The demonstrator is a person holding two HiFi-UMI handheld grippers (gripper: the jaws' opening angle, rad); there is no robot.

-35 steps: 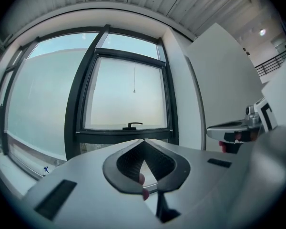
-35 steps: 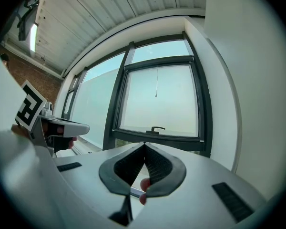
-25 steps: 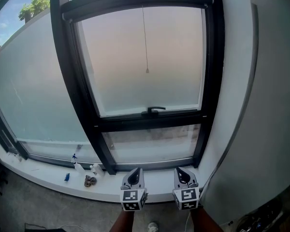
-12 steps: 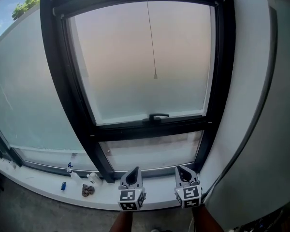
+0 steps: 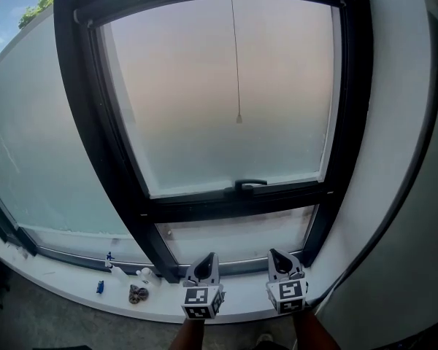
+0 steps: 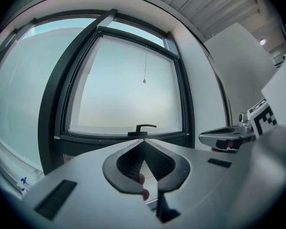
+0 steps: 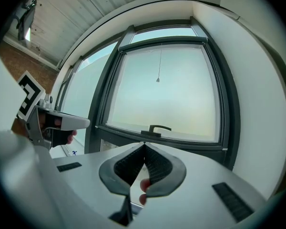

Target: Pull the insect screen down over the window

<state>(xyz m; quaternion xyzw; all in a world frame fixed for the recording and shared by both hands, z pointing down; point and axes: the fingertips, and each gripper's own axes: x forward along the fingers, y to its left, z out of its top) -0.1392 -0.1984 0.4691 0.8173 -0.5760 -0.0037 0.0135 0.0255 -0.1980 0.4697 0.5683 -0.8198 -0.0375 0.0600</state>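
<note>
Left gripper (image 5: 206,266), right gripper (image 5: 279,262): bottom centre, jaws clenched, empty. Cord (image 5: 237,64) upper centre, well apart.

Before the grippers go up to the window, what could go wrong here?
1. The pull cord is thin and its bead small; the left gripper and right gripper have shut fingers, so a grasp may miss.
2. The small items on the sill lie near the left gripper and could be knocked.
</note>
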